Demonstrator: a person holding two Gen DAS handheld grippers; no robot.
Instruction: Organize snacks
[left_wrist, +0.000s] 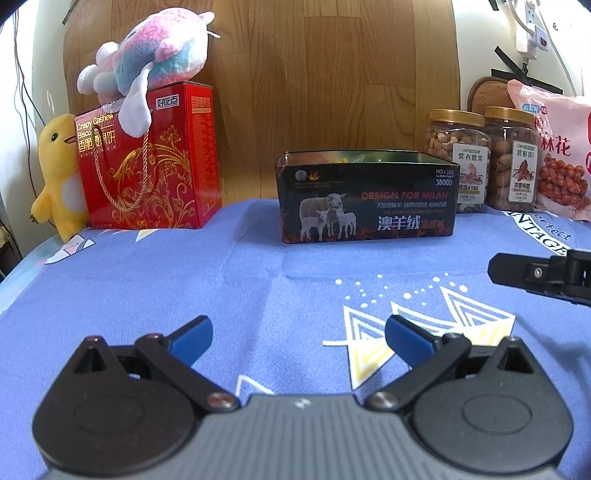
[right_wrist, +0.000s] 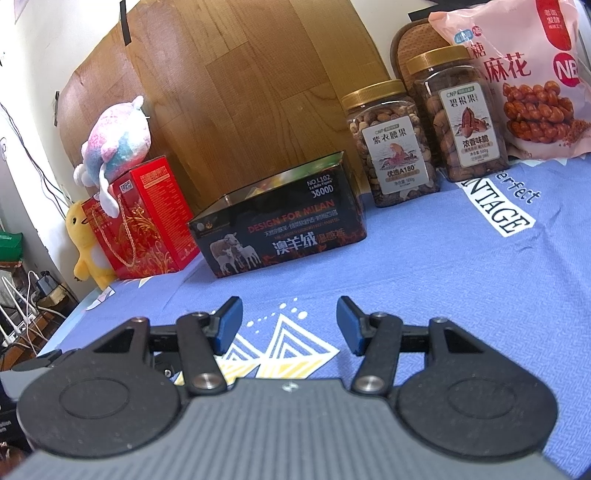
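while both our left gripper (left_wrist: 298, 338) and right gripper (right_wrist: 290, 325) hung spread and empty over the blue cloth (left_wrist: 184, 288), the open black box (left_wrist: 365, 197) sat at the far middle, nut jars (right_wrist: 391, 142) to its right; we judged a square, level approach best.

Wood-grain panel (left_wrist: 332, 74) against white wall (left_wrist: 476, 40), blue printed cloth (left_wrist: 184, 288) over table, power strip (left_wrist: 530, 29) hanging.
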